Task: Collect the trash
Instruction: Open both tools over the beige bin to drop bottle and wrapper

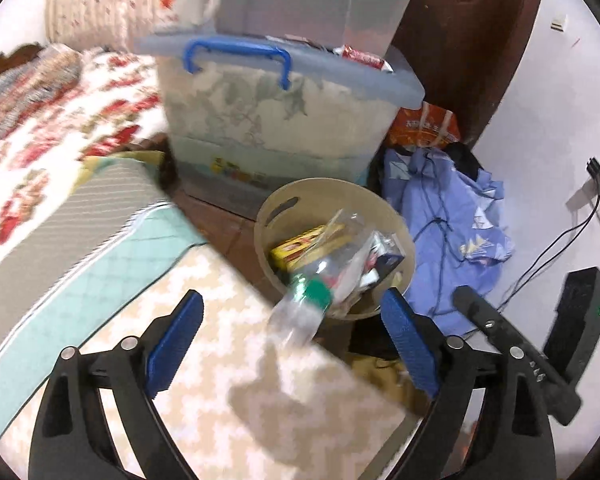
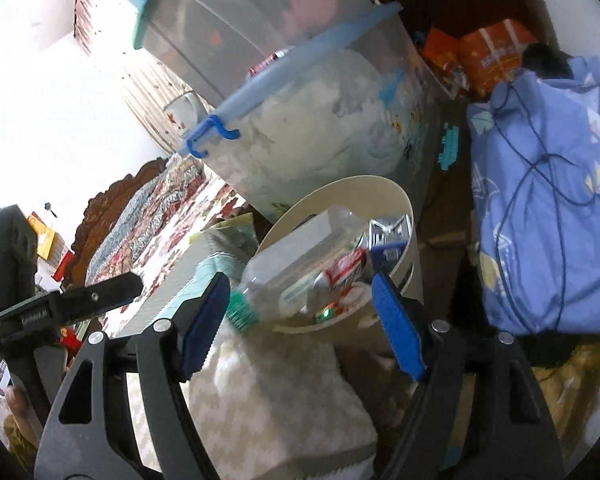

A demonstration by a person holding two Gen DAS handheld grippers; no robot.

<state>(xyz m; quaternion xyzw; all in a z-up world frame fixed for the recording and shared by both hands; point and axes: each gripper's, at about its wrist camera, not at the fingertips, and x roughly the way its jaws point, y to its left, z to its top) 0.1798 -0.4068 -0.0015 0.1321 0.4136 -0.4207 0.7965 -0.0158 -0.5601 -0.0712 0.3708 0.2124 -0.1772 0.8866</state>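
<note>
L gripper (image 1: 292, 340) is standing wide, nothing btwn its pads; a clear plastic bottle (image 1: 300, 308) w/ green cap is lying just ahead, leaning on the rim of the beige trash bin (image 1: 268, 216). R gripper (image 2: 300, 320) is also gaping wide, empty, the bottle just in front, bin beyond. Farther back, a lidded storage box (image 1: 284, 120) is sitting behind the bin.

Clear glossy plastic bottle (image 1: 300, 312), matt beige plastic bin (image 1: 400, 236), translucent plastic storage box (image 1: 268, 120).
</note>
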